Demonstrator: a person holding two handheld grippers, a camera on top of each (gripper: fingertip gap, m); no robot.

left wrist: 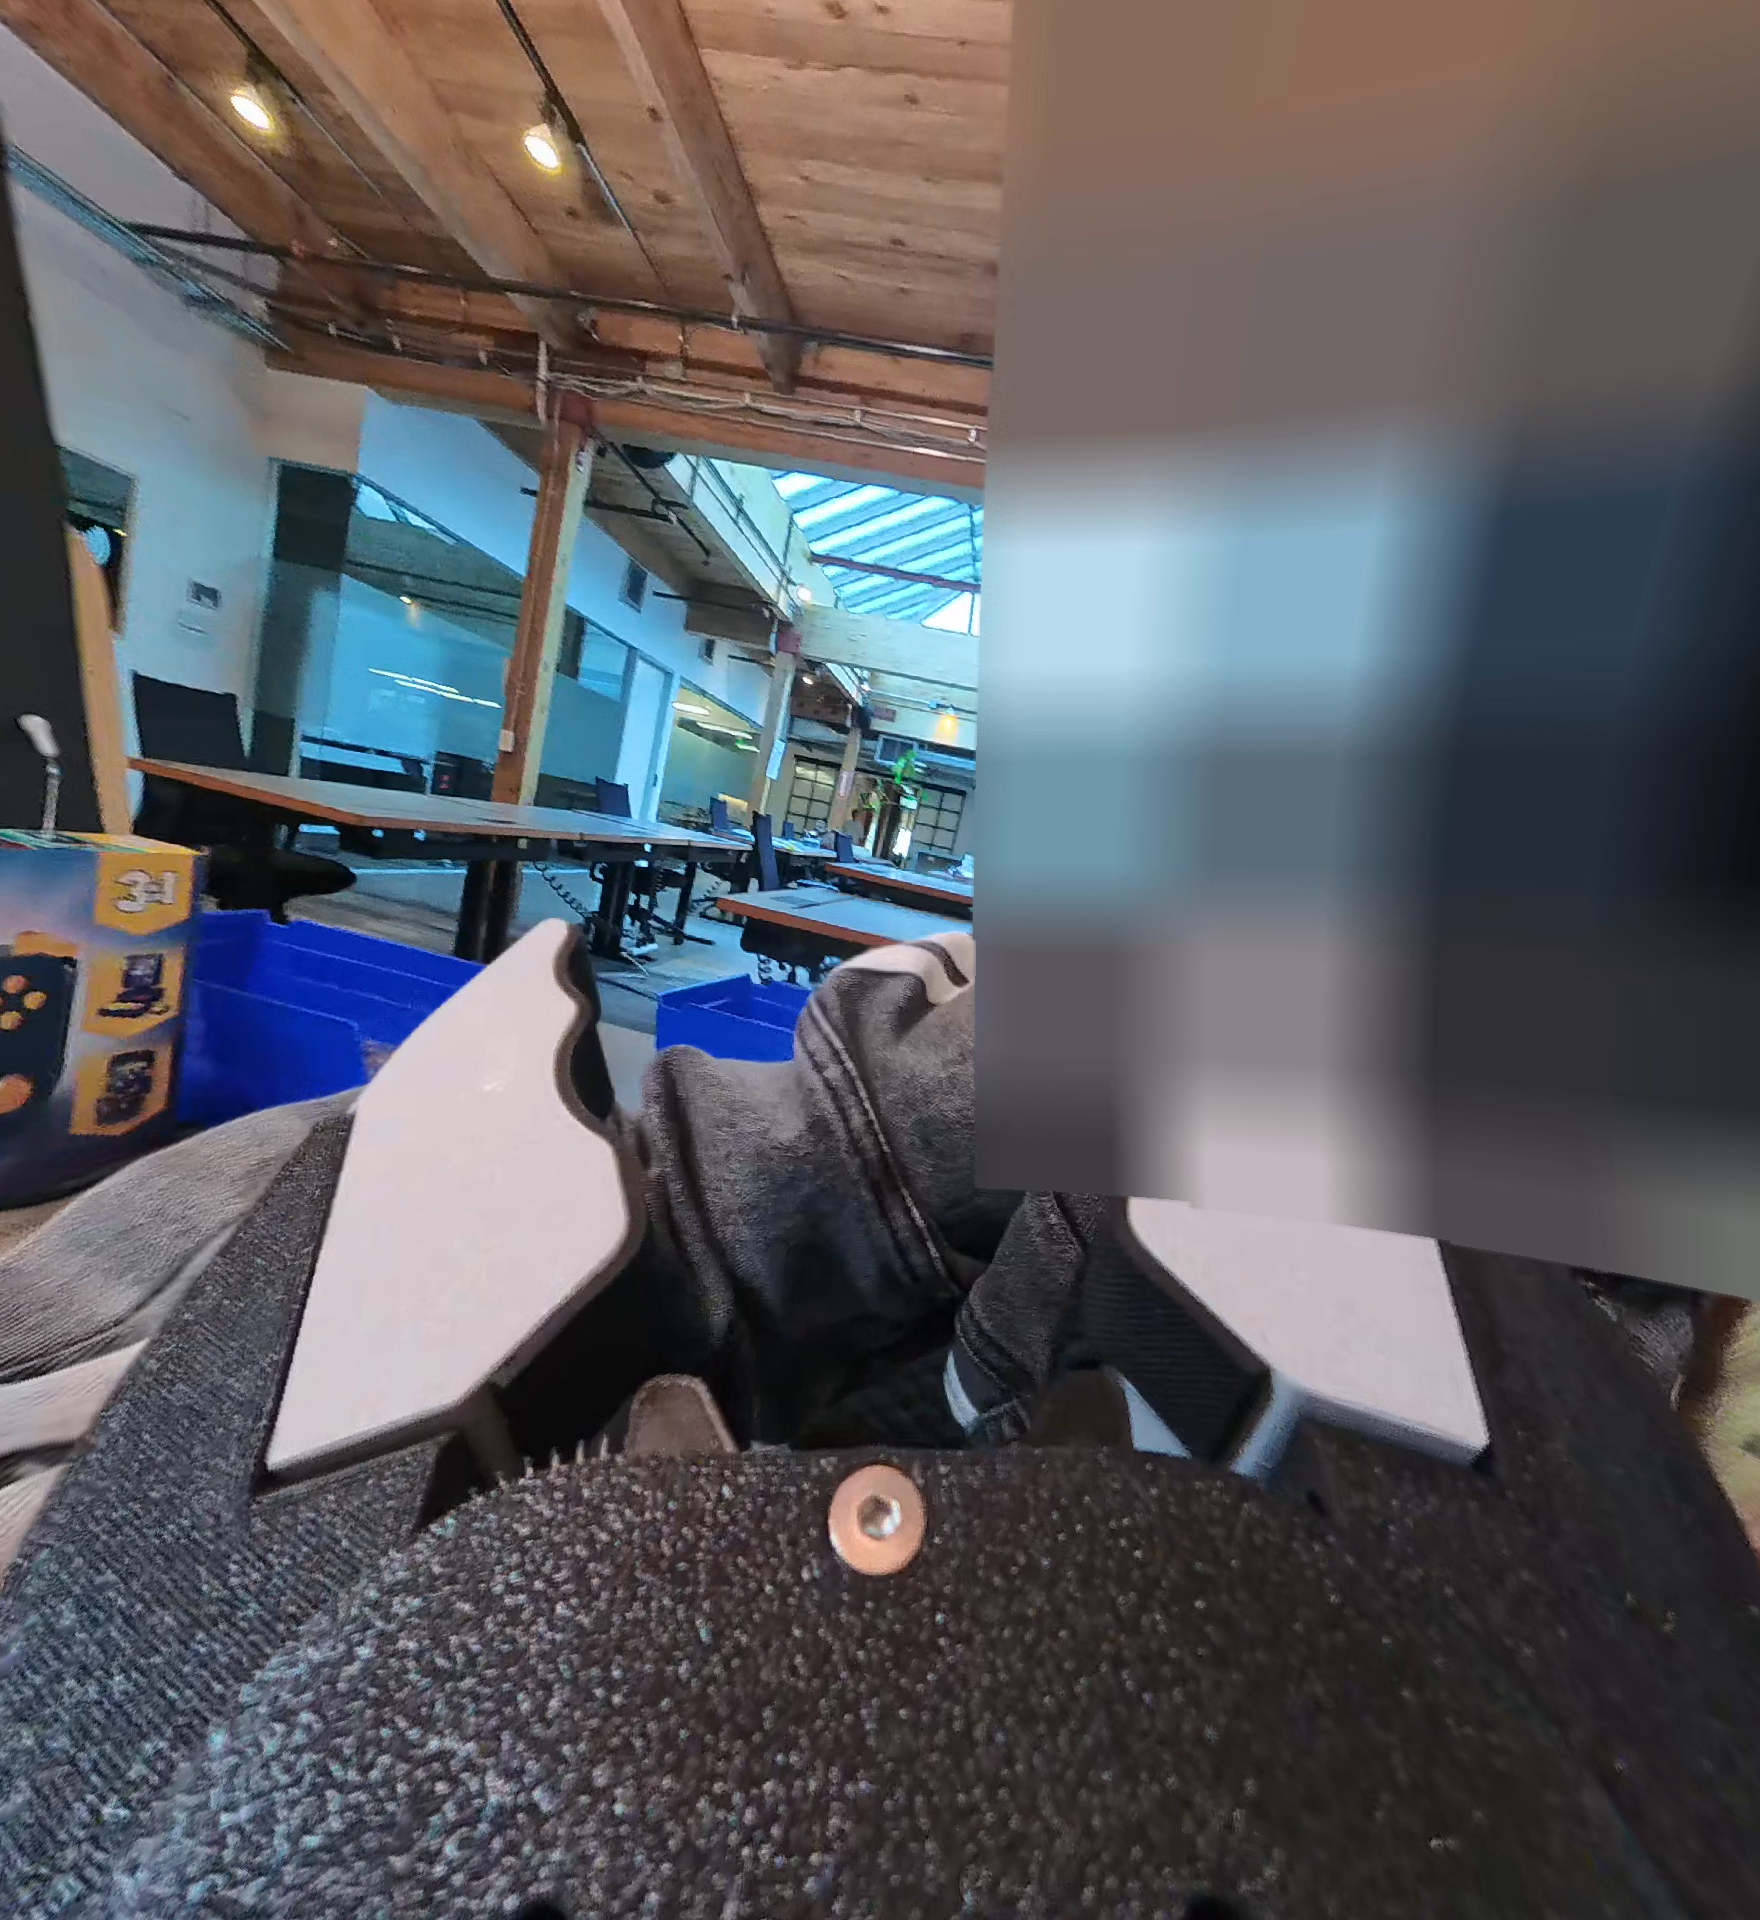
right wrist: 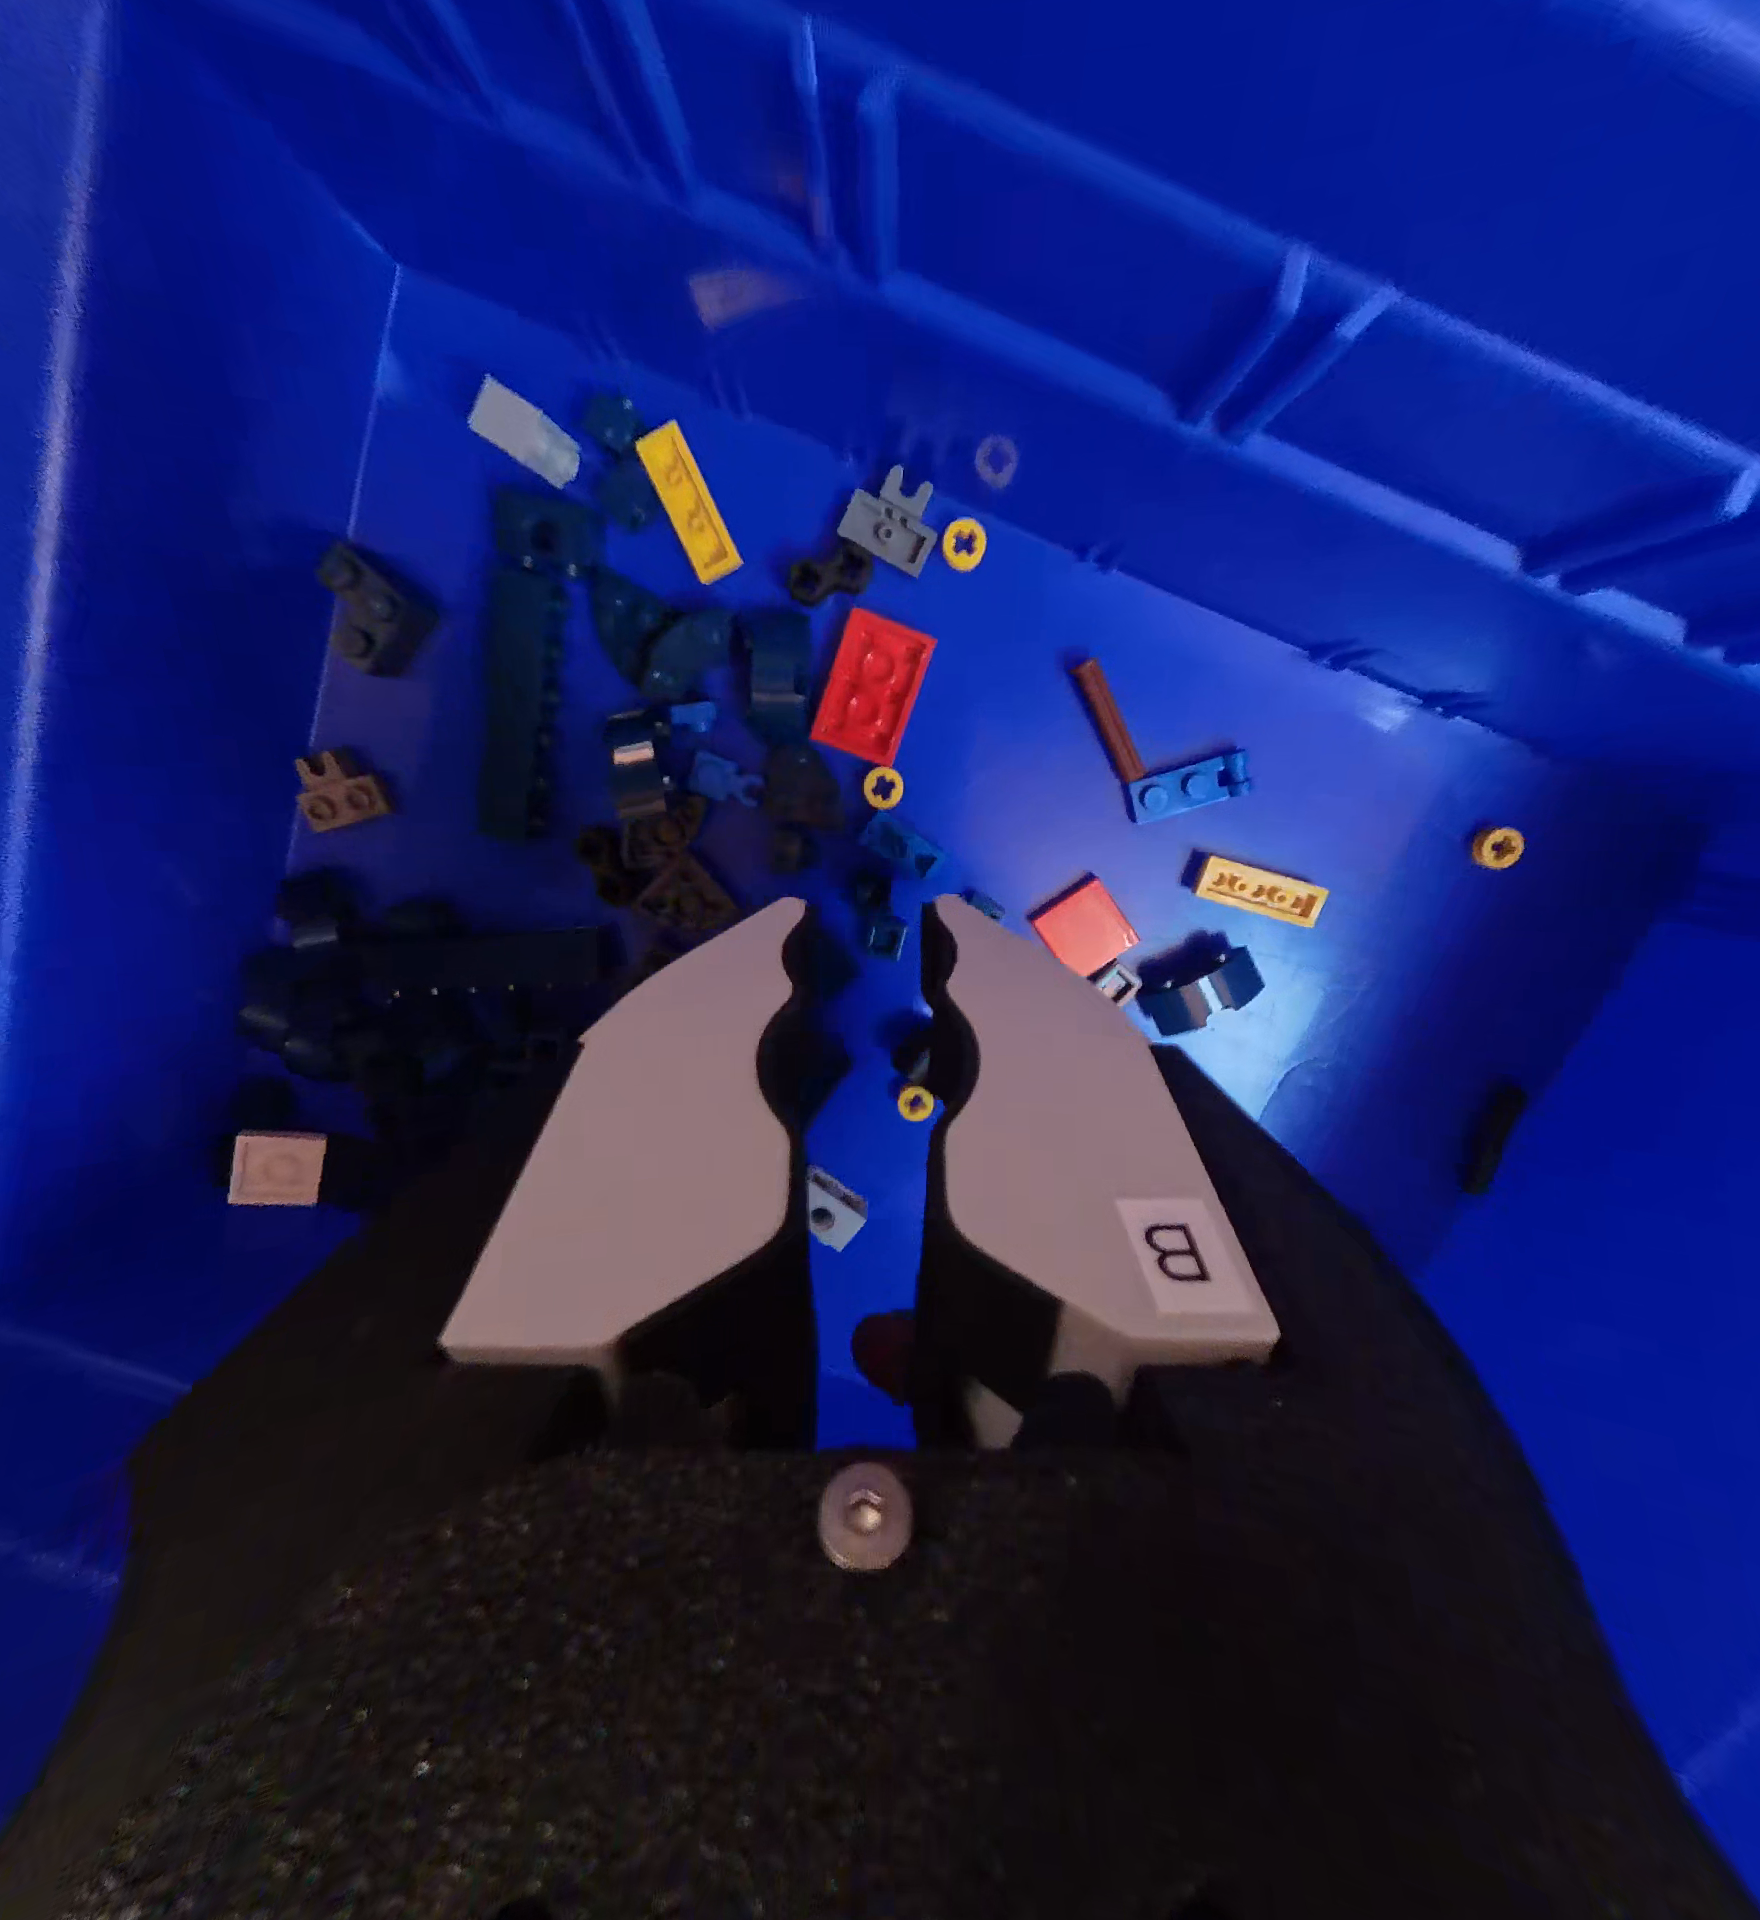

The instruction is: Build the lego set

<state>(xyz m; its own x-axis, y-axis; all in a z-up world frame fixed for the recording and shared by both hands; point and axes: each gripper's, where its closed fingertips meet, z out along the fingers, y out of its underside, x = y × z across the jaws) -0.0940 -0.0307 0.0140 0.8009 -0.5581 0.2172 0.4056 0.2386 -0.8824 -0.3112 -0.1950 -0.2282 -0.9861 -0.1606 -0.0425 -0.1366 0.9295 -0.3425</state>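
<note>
Bricks (right wrist: 873, 681), small, light, stiff and slick, lay loose on the blue bin (right wrist: 1271, 312) floor; we judged edge pinches best. Right gripper (right wrist: 865, 920) fingers nearly closed, empty above them; left gripper (left wrist: 803, 1039) wide apart around dark cloth (left wrist: 834, 1164)

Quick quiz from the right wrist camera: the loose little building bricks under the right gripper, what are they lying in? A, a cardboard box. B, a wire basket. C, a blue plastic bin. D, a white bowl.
C: the bricks, among them a red plate, are scattered over the floor of a blue plastic bin whose ribbed walls rise all around them, with the right gripper poised just above.
</note>
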